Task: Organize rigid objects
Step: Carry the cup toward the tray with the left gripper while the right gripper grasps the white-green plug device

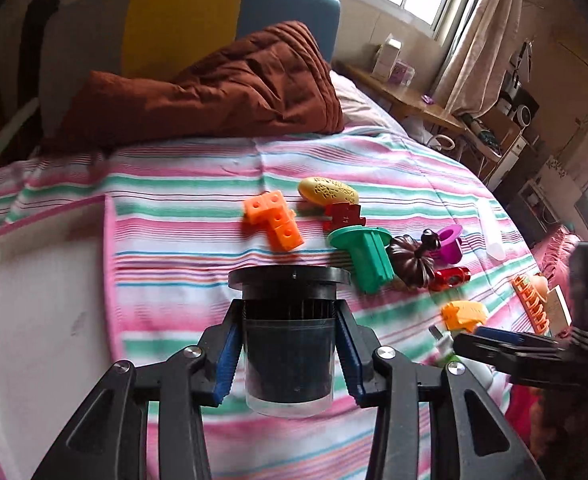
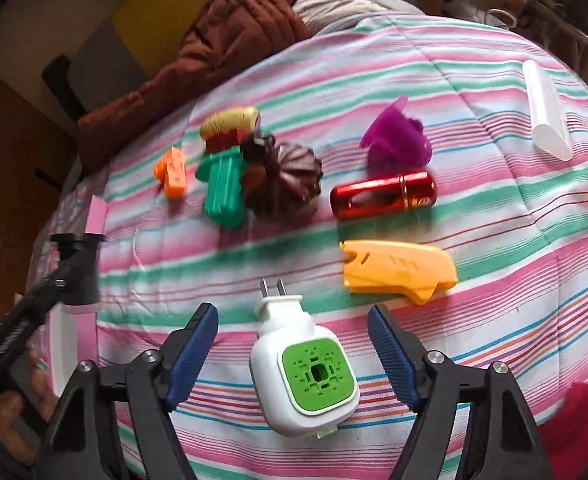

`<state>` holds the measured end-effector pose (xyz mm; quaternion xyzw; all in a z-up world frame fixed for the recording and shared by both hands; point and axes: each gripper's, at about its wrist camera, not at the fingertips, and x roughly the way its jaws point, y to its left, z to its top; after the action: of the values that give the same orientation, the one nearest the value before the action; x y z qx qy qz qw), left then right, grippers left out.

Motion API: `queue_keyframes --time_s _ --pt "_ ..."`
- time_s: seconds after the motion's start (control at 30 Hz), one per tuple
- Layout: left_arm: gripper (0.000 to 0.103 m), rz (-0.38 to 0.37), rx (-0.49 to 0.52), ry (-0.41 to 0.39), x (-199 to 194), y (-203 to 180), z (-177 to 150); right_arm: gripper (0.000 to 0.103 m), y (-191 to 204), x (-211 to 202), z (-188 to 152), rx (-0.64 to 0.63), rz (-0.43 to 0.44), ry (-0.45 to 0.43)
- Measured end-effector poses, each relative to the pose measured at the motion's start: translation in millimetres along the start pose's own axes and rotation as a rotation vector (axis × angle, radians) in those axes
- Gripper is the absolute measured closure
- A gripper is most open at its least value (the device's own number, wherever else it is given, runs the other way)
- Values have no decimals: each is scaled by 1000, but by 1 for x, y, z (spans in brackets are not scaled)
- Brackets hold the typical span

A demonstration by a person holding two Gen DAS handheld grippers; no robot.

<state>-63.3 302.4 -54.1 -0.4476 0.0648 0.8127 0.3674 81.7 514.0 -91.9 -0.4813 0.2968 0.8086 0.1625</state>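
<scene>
The left gripper [image 1: 290,340] clamps a black cup [image 1: 288,332] between its pads, lifted above the striped sheet [image 1: 182,200]. The right gripper [image 2: 294,352] stands open, pads clear of the white plug [image 2: 301,376] lying between them; a yellow piece [image 2: 397,268] sits just beyond its right finger

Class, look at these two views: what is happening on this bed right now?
A person is sorting small rigid things on a striped bedspread with two handheld grippers. The left gripper is clamped on a black cylindrical container, held above the cover. The right gripper stands open around a white and green plug-in device, pads not touching it. Other toys lie scattered, untouched.
</scene>
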Motion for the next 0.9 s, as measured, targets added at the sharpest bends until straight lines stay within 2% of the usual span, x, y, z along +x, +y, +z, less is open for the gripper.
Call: queue_keyframes --time_s 0.27,0.53,0.67,0.8,0.9 --pt "59 65 -51 -70 -54 40 -18 25 2 20 -6 -41 -79 73" --pt "59 261 -83 -157 -111 107 -42 25 10 20 -12 -100 -140 67" --pt "59 294 -153 -144 -118 143 -57 26 13 21 -16 -123 -166 55" --pt "59 290 -171 -140 -117 161 -66 36 16 21 -21 -161 -221 42" --pt "59 250 -205 -125 -111 175 -65 48 16 17 -23 -178 -245 31"
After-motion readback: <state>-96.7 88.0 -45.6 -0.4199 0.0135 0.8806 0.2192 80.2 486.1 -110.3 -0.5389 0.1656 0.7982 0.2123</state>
